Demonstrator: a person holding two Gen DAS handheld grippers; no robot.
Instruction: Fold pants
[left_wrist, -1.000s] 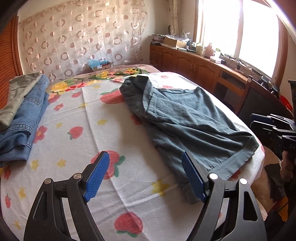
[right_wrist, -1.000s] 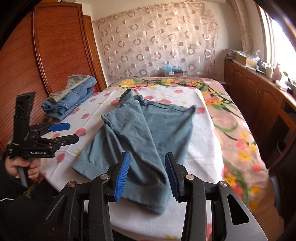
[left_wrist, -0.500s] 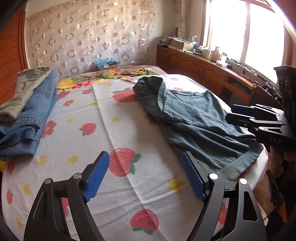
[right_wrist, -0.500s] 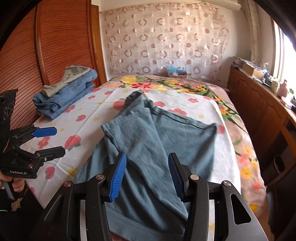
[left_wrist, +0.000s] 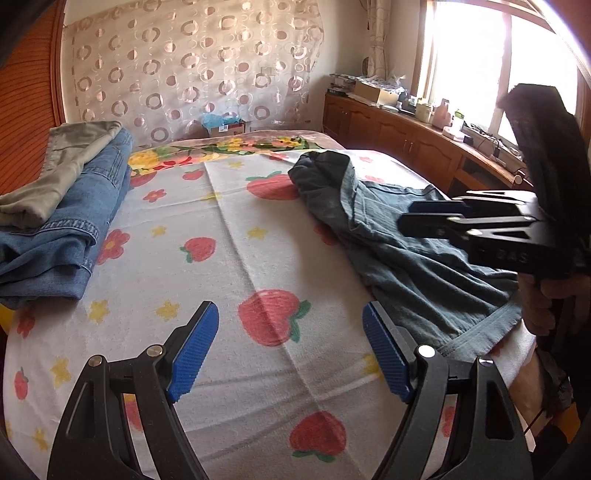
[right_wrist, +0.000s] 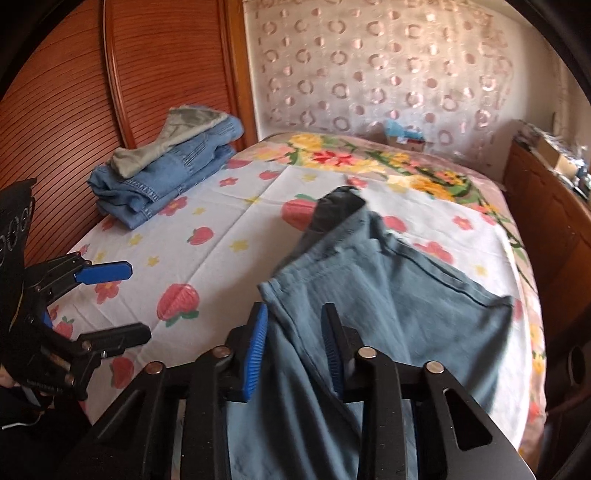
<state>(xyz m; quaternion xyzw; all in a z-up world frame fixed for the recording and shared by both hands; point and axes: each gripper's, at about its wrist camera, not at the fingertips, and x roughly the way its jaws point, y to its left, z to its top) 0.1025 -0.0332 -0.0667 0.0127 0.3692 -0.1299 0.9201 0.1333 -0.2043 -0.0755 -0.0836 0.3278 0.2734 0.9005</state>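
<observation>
Grey-blue pants (right_wrist: 406, 295) lie spread and partly folded on the right half of the strawberry-print sheet (left_wrist: 221, 240), with one hem (left_wrist: 476, 332) at the near edge of the bed. My right gripper (right_wrist: 295, 310) hovers low over the near leg. Its jaws are closing with the fabric between the blue pads, which do not visibly press on it. In the left wrist view the right gripper (left_wrist: 406, 215) reaches in from the right over the pants (left_wrist: 399, 258). My left gripper (left_wrist: 290, 314) is open over bare sheet to the left of the pants. It also appears in the right wrist view, the left gripper (right_wrist: 138, 300).
A folded stack of blue jeans (left_wrist: 74, 221) with a khaki garment (left_wrist: 62, 170) on top sits at the far left of the bed. A wooden wardrobe (right_wrist: 74, 110) stands behind it. Low wooden cabinets (left_wrist: 406, 144) run along the right under the window.
The right gripper has moved left over the pants leg and its jaws have narrowed around the fabric. The left gripper stays wide open and has drifted only slightly.
</observation>
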